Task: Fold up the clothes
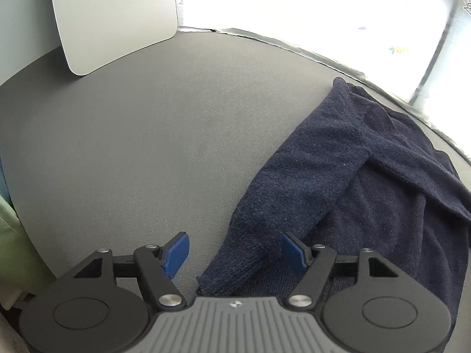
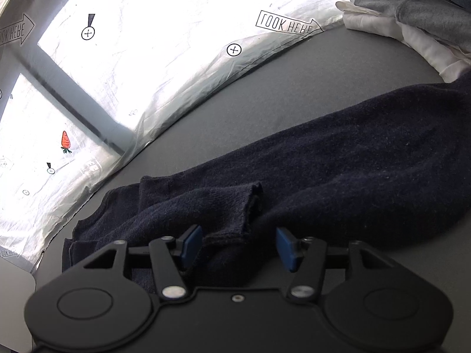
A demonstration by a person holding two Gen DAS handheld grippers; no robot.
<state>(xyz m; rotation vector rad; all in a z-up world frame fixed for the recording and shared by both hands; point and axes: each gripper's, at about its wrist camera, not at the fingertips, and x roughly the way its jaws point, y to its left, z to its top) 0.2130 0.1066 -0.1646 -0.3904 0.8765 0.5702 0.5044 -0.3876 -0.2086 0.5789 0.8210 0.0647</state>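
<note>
A navy sweater point(image 1: 368, 182) lies flat on a grey tabletop point(image 1: 147, 147), partly folded, one sleeve laid across its body. Beyond the sweater, a translucent printed sheet point(image 2: 176, 44) covers bright windows along the table's far edge. The left gripper point(image 1: 235, 253) hangs with jaws spread wide and empty, the sleeve cuff between its blue pads. The right gripper point(image 2: 239, 245) is likewise spread and empty above the sweater. Only the left view shows a pale board point(image 1: 114, 14); only the right shows stacked clothes point(image 2: 412, 20) beyond the sweater. Left of the sweater, bare tabletop extends to the board.
</note>
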